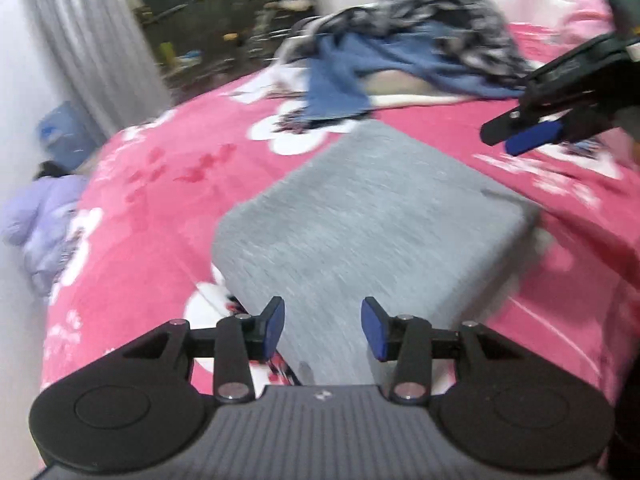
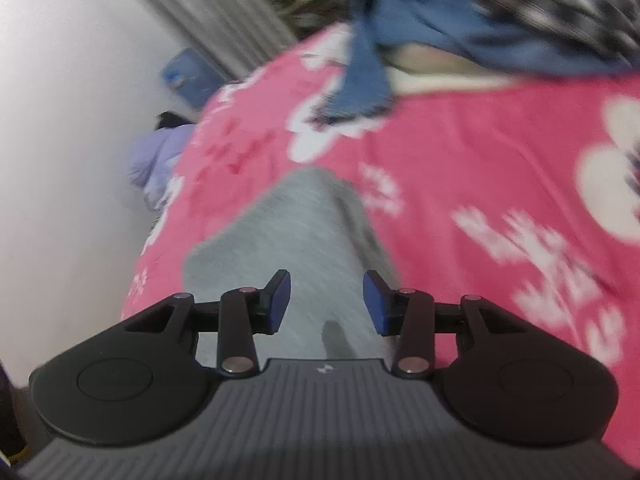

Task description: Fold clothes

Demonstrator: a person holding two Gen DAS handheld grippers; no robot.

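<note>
Grey garment (image 1: pixel 372 216): 1 piece, lying flat on the pink blanket (image 1: pixel 160 208) as a compact, roughly square bundle with doubled edges; it lies folded now. Knit or fleece by its look, though blur hides the weave.

Pile (image 1: pixel 404 40): beyond the grey garment, well apart from it. Holds a blue cloth (image 1: pixel 340 76) and a black-and-white patterned piece (image 1: pixel 448 12), both crumpled and loose.

Left gripper (image 1: pixel 323 328): over the near edge of the grey garment, jaws wide apart, nothing between them.

Right gripper (image 2: pixel 327 304): to the right of the grey garment in the left view, above the blanket; its own camera looks along the garment's length. Jaws wide apart, empty.

Lilac jacket (image 1: pixel 40 216): left of the grey garment, off the blanket's edge, beside the wall.

Handling, judged: grey garment is soft, light, limp, not fragile. It should sag and unfold if lifted by 1 corner. Best hold is at 2 corners of a thick folded edge, 1 per gripper, pinching all layers together. The plush blanket may drag on the cloth, so lifting suits it better than sliding.
</note>
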